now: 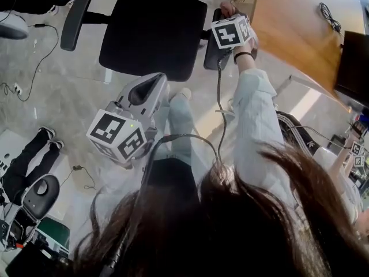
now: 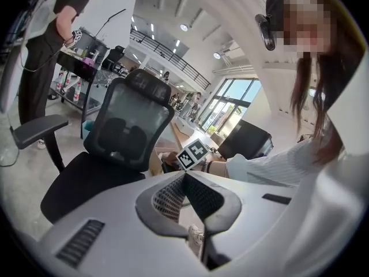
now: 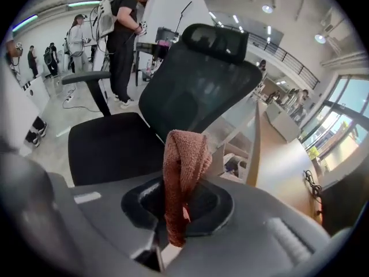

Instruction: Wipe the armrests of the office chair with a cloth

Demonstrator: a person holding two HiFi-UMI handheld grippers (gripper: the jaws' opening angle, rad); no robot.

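Clamping cloth [image 3: 185,149]: right gripper [image 3: 181,180] fingers, at chair armrest [image 1: 209,56] | left gripper [image 2: 184,176] fingers closed, empty | desk [image 1: 294,27] beside

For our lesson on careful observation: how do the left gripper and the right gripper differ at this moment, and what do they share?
The right gripper is shut on a reddish-brown cloth; the left gripper is shut with nothing between its jaws. The right gripper is up at an armrest of the office chair; the left gripper is held back from the chair, lower down. Both point toward the chair.
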